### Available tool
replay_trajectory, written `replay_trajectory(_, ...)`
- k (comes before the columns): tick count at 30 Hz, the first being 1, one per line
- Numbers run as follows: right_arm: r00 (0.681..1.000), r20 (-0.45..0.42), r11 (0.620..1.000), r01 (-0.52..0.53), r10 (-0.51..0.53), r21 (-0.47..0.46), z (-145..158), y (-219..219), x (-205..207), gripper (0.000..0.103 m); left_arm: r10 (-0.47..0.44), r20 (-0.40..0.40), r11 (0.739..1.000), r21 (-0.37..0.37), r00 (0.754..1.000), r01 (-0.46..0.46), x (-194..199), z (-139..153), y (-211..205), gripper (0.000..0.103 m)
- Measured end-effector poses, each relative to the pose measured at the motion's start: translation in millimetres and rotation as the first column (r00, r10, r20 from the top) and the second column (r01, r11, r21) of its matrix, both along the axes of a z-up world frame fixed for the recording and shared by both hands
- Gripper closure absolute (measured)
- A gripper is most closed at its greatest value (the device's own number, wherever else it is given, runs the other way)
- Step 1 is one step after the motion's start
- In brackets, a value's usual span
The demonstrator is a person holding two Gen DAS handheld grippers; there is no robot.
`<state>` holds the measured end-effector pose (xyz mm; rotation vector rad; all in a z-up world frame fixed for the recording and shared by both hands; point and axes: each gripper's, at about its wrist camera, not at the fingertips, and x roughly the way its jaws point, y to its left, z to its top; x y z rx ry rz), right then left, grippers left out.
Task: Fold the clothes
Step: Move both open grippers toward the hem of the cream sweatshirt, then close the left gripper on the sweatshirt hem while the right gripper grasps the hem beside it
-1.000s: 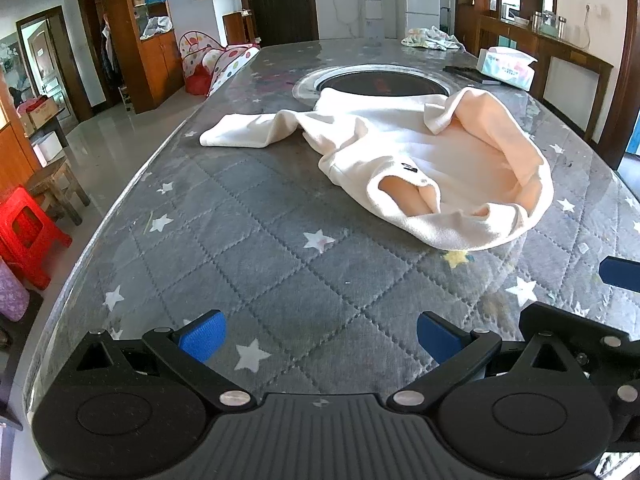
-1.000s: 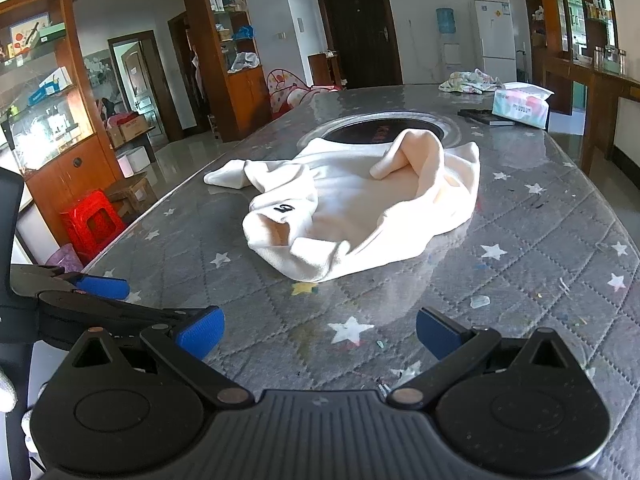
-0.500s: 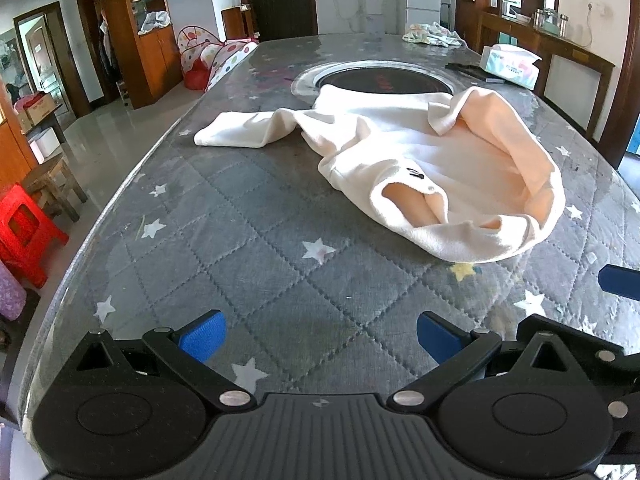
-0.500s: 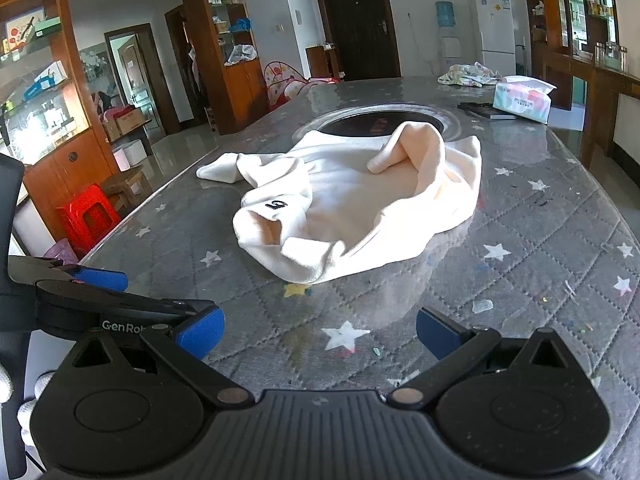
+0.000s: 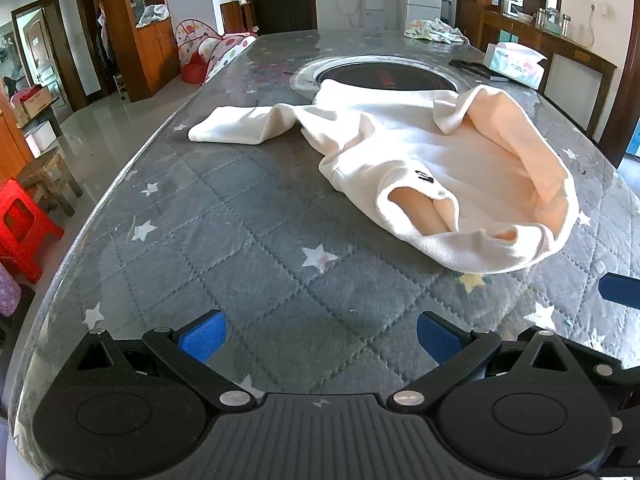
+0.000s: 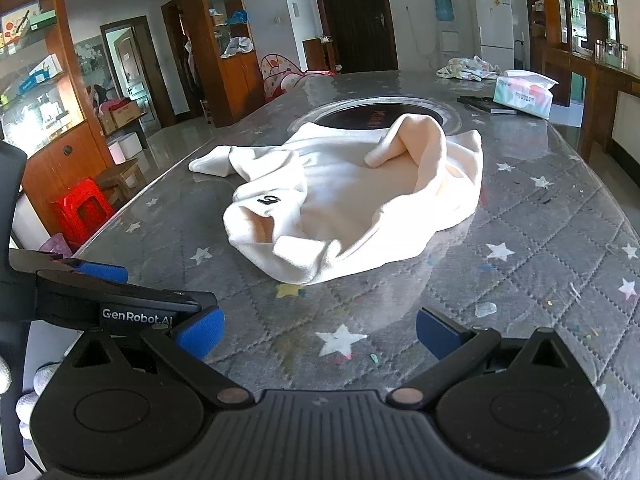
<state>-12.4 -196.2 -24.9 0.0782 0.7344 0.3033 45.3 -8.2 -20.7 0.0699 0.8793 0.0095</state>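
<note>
A cream sweatshirt (image 5: pixel 432 168) lies crumpled on the grey star-quilted table (image 5: pixel 240 248), one sleeve stretched to the left and its hem curled up showing the peach inside. It also shows in the right wrist view (image 6: pixel 352 200). My left gripper (image 5: pixel 318 338) is open and empty above the table's near edge, short of the garment. My right gripper (image 6: pixel 318 336) is open and empty, also short of the garment. The left gripper (image 6: pixel 96 280) shows at the left of the right wrist view.
A round black hotplate (image 5: pixel 384 78) is set in the table behind the garment. A tissue box (image 5: pixel 514 62) and a crumpled cloth (image 5: pixel 434 30) lie at the far right. A red stool (image 5: pixel 20 224) stands on the floor left of the table.
Both grippers have moved slightly forward toward the sweatshirt, which now looks a little larger. Both stay open. The garment has not moved.
</note>
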Motion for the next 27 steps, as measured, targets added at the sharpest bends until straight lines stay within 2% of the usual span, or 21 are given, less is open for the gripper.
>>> replay_trajectory(18, 1.000, -0.011, 1.000, 0.009, -0.009, -0.002, -4, -6, 23, 0.000, 0.018, -0.003, 1.000, 0.003, 1.000, -0.018, 25, 0, 4, 0.000)
replay_trajectory(27, 1.000, 0.002, 1.000, 0.017, -0.017, -0.009, 2, -12, 34, 0.000, 0.036, 0.026, 0.999, 0.008, 0.999, -0.037, 38, 8, 14, 0.000)
